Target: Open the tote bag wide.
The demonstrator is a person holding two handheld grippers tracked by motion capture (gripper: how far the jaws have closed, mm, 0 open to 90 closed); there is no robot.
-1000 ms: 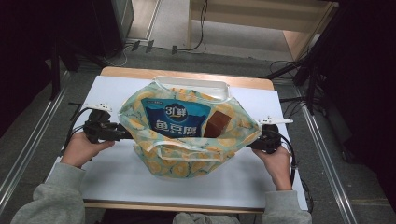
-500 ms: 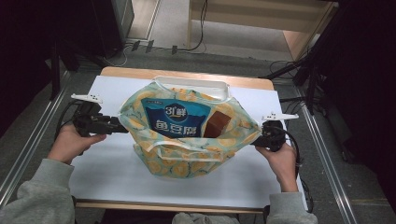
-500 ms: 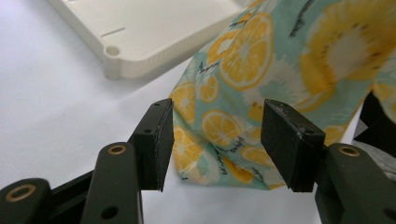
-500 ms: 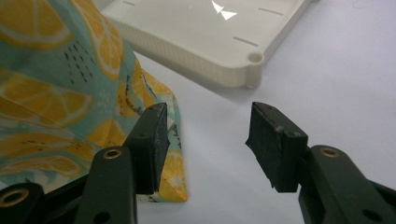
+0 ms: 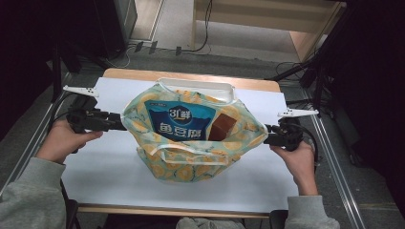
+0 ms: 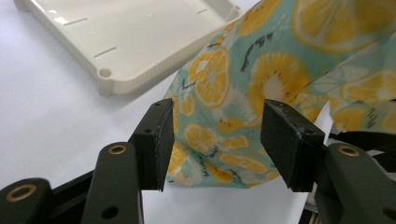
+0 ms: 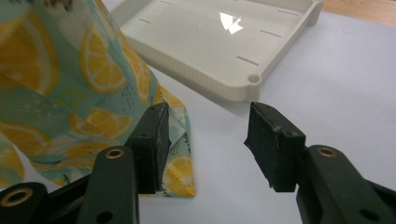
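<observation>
Flanking the lemon-print bag [image 5: 193, 138] from opposite ends, the left gripper [image 6: 217, 135] and right gripper [image 7: 205, 144] stand with jaws released; the bag's corners lie between or beside them, unpinched, in front of the white tray [image 5: 210, 88].

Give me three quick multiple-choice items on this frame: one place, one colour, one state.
1. Where is the white tray?
A. behind the lemon-print bag
B. inside it
C. on the floor

2. What colour is the snack packet in the bag?
A. red
B. blue
C. green

3. How do the left gripper jaws stand?
A. clamped flat
B. apart, bag fabric between them
C. gripping the tray

Key: 1 A, the tray's rim shows beyond the bag in the high view; 2 B, blue with white lettering; 3 B, the left gripper view shows gaps beside both pads.
</observation>
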